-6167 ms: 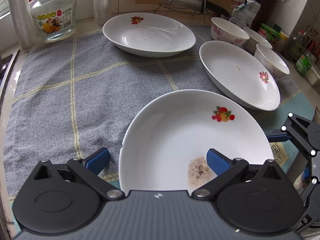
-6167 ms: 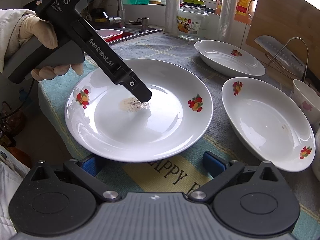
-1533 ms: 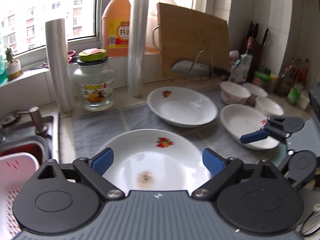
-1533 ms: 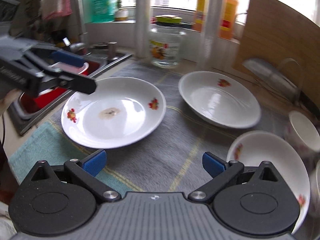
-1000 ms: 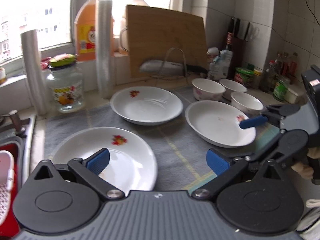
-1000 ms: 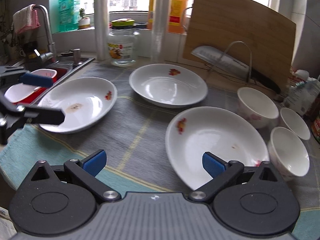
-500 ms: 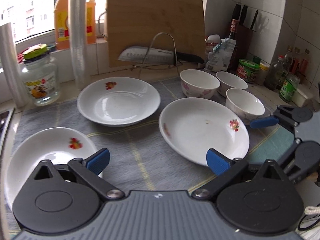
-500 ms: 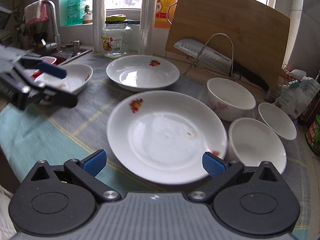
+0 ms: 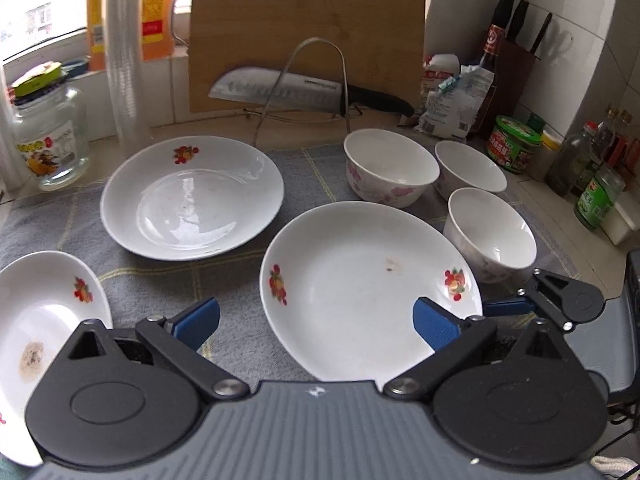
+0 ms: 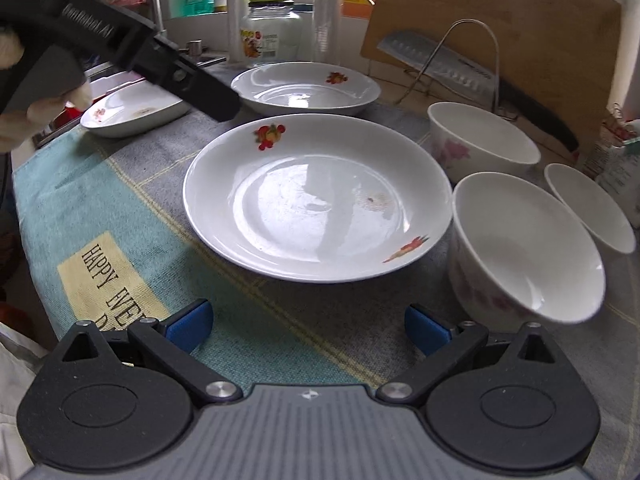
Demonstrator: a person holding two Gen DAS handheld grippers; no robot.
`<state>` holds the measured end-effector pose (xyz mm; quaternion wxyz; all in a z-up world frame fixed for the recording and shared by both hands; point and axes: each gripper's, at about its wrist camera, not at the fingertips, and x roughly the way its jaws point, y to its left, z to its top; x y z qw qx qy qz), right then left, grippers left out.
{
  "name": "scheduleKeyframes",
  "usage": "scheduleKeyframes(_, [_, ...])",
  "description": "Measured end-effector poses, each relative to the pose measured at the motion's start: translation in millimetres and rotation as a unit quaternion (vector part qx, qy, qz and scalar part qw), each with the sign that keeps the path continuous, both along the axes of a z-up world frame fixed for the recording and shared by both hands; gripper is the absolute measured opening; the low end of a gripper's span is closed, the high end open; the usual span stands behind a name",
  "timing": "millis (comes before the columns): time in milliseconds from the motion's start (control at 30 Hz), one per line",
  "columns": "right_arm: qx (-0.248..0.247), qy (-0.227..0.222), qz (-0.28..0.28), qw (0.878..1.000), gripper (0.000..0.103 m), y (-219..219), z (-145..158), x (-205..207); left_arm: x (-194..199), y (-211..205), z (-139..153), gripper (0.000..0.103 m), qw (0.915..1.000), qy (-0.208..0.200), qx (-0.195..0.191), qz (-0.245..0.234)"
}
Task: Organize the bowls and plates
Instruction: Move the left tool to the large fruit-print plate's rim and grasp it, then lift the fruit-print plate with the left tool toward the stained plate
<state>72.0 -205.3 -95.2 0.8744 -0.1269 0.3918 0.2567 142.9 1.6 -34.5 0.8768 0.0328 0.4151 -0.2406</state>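
on the kitchen counter lies a big grey cloth (image 9: 224,276) with pale lines, and its near end is blue-green (image 10: 80,200) with a yellow patch of letters. a tall wooden board (image 9: 308,20) leans on the wall at the back, with a big knife (image 9: 288,90) on a wire stand in front of it.

three white plates with fruit pictures sit on the cloth. the middle plate (image 10: 316,200) is right in front of both claws and has a small brown spot on it. the back plate (image 9: 192,196) sits behind it, near a glass jar (image 9: 48,136). the dirty plate (image 9: 36,340) is at the left end, near the sink, with a brown smudge inside.

three white bowls stand to the right of the middle plate. the near bowl (image 10: 524,248) is just beside the plate's edge. the flower bowl (image 9: 390,166) and the far bowl (image 9: 470,170) are behind it, close together.

the left claw (image 9: 316,324) is wide apart and holds nothing; it hangs over the near edge of the middle plate. the right claw (image 10: 308,326) is wide apart too, and holds nothing, low over the cloth in front of that plate.
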Motion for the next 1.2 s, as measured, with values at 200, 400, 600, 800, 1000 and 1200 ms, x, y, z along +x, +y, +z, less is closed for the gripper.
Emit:
scheduleKeyframes(200, [0.010,-0.008,0.005,1.000,0.103,6.2,-2.1,5.9,29.4,-11.0,-5.4,0.102,0.9973,0.042,-0.006,-0.059])
scheduleKeyframes(400, [0.012,-0.009,-0.013,1.000,0.103,8.7,-2.6,5.9,52.6,-25.5,-11.0,0.102,0.9940,0.041,0.016,-0.100])
scheduleKeyframes(600, [0.012,-0.010,-0.033,0.999,0.103,10.7,-3.1,3.8,69.6,-19.2,-25.8,0.102,0.9909,0.074,0.007,-0.112])
scheduleKeyframes(800, [0.015,-0.018,-0.046,0.999,0.103,12.4,-4.2,1.4,81.9,-19.3,-37.2,0.102,0.9867,0.102,-0.005,-0.127])
scheduleKeyframes(1000, [0.018,-0.026,-0.058,0.998,0.103,13.0,-4.9,-1.4,91.8,-30.0,-42.0,0.102,0.9800,0.121,-0.011,-0.158])
scheduleKeyframes(1200, [0.019,-0.029,-0.069,0.997,0.103,13.6,-5.3,-4.7,102.5,-39.4,-43.7,0.102,0.9751,0.130,-0.002,-0.180])
